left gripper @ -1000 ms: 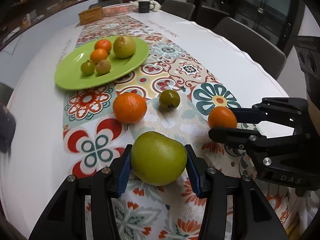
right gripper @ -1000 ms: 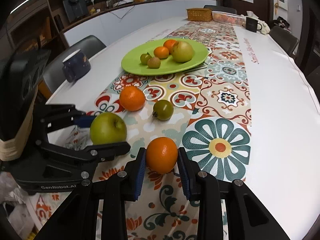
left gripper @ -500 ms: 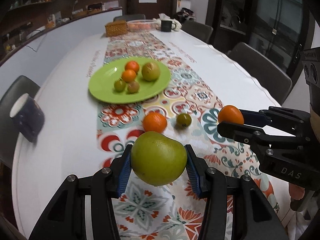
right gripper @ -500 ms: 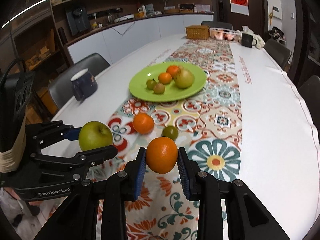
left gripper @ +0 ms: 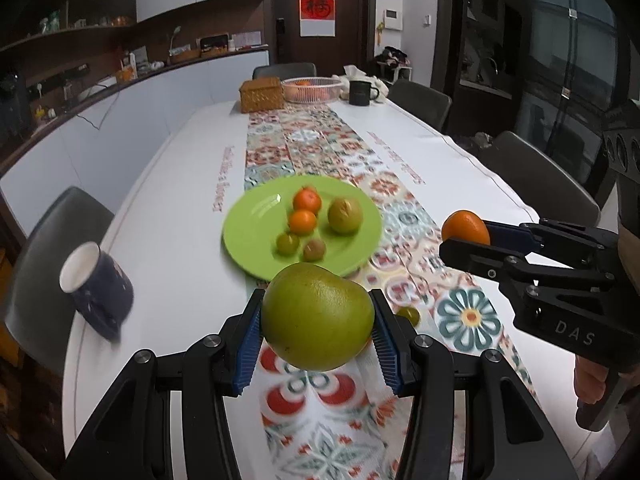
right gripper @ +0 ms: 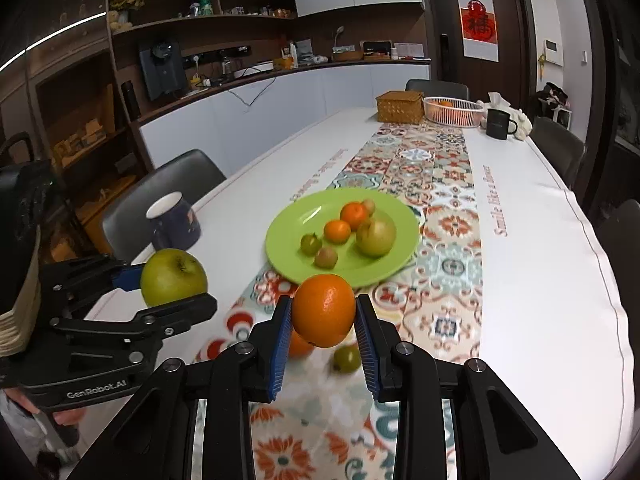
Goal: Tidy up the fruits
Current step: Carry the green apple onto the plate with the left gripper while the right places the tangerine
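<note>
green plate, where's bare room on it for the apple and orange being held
The green plate is bare on its left half, from the rim to the small green fruit, plus a near strip in front of the brownish fruit. Its centre-right is crowded: two tangerines and the large pear-like fruit sit close together.

Our white worktop [right gripper: 540, 280] carries a patterned runner [right gripper: 448, 184] — on it a green plate [right gripper: 288, 236], wicker box [right gripper: 400, 107] and white basket [right gripper: 452, 114]; a navy mug [right gripper: 174, 222] stands beside.
</note>
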{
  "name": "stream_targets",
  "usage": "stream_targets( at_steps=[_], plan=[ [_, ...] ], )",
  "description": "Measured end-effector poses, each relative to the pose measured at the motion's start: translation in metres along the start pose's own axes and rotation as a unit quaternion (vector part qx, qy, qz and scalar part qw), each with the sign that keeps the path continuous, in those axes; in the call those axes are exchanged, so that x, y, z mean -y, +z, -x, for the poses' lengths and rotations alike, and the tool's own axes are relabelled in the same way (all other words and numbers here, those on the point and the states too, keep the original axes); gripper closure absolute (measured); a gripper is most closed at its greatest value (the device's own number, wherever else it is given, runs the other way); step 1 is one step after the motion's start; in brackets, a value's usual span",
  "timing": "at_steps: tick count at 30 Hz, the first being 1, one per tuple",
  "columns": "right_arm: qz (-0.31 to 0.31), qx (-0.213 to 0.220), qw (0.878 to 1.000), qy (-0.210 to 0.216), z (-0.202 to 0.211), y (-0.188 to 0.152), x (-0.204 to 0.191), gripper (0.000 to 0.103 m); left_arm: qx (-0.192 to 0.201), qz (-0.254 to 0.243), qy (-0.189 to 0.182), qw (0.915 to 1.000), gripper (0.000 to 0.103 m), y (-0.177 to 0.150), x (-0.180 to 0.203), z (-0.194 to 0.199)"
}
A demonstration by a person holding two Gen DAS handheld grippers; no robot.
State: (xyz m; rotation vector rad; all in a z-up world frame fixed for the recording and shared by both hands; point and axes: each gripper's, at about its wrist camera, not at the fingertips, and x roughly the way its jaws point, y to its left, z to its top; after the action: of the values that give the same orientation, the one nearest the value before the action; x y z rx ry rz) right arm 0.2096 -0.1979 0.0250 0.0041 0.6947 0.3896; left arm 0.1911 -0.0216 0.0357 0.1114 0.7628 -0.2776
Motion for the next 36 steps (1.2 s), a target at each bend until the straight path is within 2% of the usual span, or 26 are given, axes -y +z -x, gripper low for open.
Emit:
stream_targets(
  at_steps=[11, 20, 30, 36],
  plan=[
    [0.001, 0.000, 1.000, -0.012, -0.045, 0.055, 0.014, 0.071, -0.012, 0.022, 0.002, 0.9997, 0.054, 0.050, -0.030, -0.047],
    [-0.008, -0.031, 0.999, -0.016, -0.105, 0.084, 0.036, 0.071, -0.032, 0.014, 0.002, 0.9994, 0.054, 0.078, -0.044, -0.105],
    [-0.038, -0.082, 0.996, -0.020, -0.170, 0.090, 0.060, 0.071, -0.079, 0.015, 0.009, 0.9967, 0.054, 0.083, -0.058, -0.171],
    [-0.040, -0.098, 0.994, -0.023, -0.190, 0.085, 0.066, 0.071, -0.093, 0.017, 0.010, 0.9955, 0.053, 0.082, -0.062, -0.187]
  ],
)
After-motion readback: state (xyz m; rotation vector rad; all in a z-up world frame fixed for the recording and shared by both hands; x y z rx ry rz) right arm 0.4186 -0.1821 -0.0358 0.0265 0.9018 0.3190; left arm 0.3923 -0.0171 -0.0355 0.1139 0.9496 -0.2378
